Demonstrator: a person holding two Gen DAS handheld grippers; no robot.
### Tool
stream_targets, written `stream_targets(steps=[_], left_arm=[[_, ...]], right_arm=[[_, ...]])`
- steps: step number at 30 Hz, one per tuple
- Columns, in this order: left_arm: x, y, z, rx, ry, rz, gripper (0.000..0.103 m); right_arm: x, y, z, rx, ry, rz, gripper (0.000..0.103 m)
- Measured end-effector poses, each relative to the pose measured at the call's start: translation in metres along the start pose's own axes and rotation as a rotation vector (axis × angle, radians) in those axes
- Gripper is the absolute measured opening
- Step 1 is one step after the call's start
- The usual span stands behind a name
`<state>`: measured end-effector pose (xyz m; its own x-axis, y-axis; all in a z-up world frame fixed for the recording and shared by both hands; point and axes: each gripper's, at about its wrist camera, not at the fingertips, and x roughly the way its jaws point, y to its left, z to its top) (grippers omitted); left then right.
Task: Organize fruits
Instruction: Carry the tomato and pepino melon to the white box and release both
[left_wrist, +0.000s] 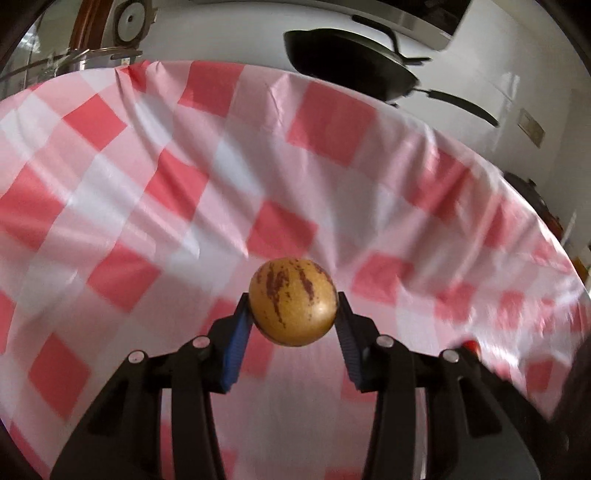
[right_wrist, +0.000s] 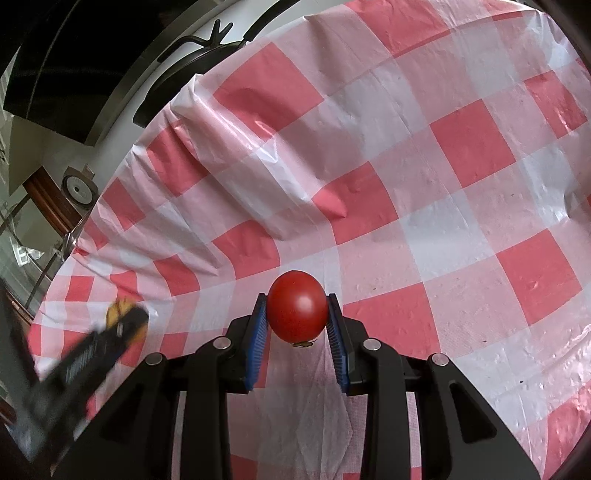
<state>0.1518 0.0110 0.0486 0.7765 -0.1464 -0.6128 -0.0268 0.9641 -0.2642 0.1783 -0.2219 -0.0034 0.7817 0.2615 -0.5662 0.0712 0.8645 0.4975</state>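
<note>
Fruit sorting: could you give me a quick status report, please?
Left tool shut on striped yellow fruit. Right tool shut on red tomato. Both held above checkered cloth; nothing in the way.

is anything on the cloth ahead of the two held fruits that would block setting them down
Nothing visible does. The left gripper holds the yellow streaked fruit, the right gripper the red tomato, and the checked cloth ahead of both lies bare.
</note>
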Motion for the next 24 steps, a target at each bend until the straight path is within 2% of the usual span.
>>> stream_targets(steps=[6,14,19,24], left_arm=[[-0.024,0.007,-0.036,0.006,0.064,-0.006,0.045],[-0.064,0.035,-0.068,-0.025,0.049,0.027,0.045],[-0.091,0.05,-0.081,-0.041,0.028,0.034,0.045],[-0.117,0.056,-0.089,-0.055,0.011,0.016,0.045]], right_arm=[[0.0,0.0,-0.001,-0.005,0.002,0.003,0.031],[-0.013,0.006,-0.008,-0.038,-0.027,0.006,0.031],[-0.046,0.018,-0.038,-0.085,-0.03,0.011,0.031],[-0.087,0.031,-0.076,-0.117,-0.006,0.058,0.031]])
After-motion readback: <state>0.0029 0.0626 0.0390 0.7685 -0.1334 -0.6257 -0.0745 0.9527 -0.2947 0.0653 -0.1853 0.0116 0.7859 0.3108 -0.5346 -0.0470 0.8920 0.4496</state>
